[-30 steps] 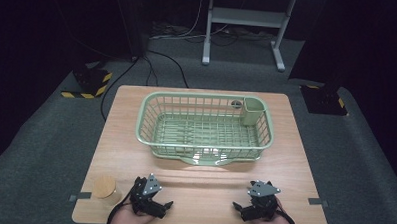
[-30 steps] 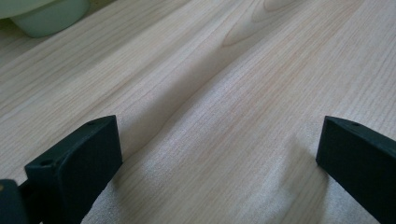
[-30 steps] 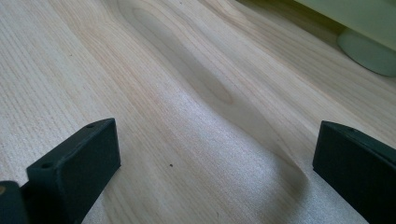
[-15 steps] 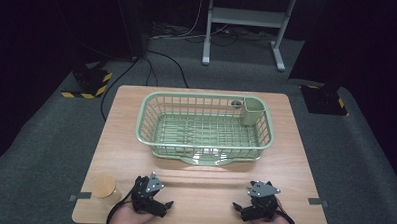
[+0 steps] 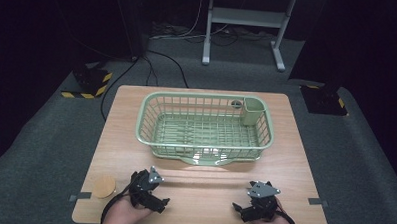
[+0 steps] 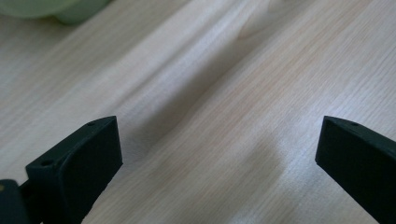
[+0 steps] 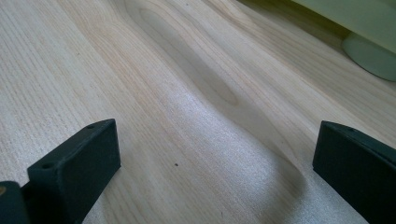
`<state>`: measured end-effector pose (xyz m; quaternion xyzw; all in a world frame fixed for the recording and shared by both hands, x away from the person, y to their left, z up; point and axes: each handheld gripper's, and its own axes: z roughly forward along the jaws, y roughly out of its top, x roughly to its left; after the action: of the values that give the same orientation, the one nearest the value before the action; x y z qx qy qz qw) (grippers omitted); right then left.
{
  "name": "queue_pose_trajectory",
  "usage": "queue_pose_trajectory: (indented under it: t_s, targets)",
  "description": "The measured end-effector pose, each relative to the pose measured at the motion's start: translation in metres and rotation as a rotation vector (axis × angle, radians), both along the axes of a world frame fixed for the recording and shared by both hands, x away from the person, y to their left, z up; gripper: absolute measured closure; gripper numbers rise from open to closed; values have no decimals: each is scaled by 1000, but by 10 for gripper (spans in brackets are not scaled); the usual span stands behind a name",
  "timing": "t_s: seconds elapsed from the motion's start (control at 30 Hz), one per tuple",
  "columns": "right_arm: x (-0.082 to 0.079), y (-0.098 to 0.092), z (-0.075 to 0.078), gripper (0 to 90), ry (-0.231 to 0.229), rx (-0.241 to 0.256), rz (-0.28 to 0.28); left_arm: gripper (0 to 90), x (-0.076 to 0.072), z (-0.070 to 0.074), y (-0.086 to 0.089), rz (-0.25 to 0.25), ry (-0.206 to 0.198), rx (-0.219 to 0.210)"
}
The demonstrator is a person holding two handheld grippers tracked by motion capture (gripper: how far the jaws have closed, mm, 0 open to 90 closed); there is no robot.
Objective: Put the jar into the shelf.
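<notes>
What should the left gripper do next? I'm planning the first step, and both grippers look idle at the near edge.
Probably swing the left gripper leftward toward the round wooden disc, the thing nearest it. Its jaws stand wide open over bare table, holding nothing, and the disc lies flat just beside that hand.

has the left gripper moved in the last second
No. The left gripper sits at the same spot beside the round wooden disc, near the table front edge.

No words, labels, brands or numbers can be read anywhere. The only sign-like marks are yellow-and-black warning stripes on two dark blocks on the floor, one (image 5: 90, 82) at 10 o'clock from the worktop (image 5: 135, 140), the other (image 5: 326, 100) at 2 o'clock.
</notes>
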<state>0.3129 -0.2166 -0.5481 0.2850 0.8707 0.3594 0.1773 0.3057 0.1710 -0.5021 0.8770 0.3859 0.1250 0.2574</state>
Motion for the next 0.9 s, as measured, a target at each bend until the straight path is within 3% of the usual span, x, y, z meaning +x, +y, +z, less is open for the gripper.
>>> queue_pose_trajectory:
  t_s: [0.17, 0.37, 0.47, 0.6, 0.73, 0.9]
  targets:
    - [0, 0, 0, 3, 0, 0, 1, 3, 2, 15, 3, -1, -5, 5]
    - [0, 0, 0, 3, -3, 0, 1, 3, 4, 34, 7, -25, 10, 58]
    - [0, 0, 0, 3, -3, 0, 1, 3, 4, 40, 10, -20, 29, 89]
    - [0, 0, 0, 3, -3, 0, 1, 3, 7, 46, 18, -10, 79, 101]
    - [0, 0, 0, 3, -3, 0, 2, 8, 11, 48, 24, 0, 130, 149]
    - [0, 0, 0, 3, -3, 0, 2, 32, 15, 53, 30, 1, 158, 192]
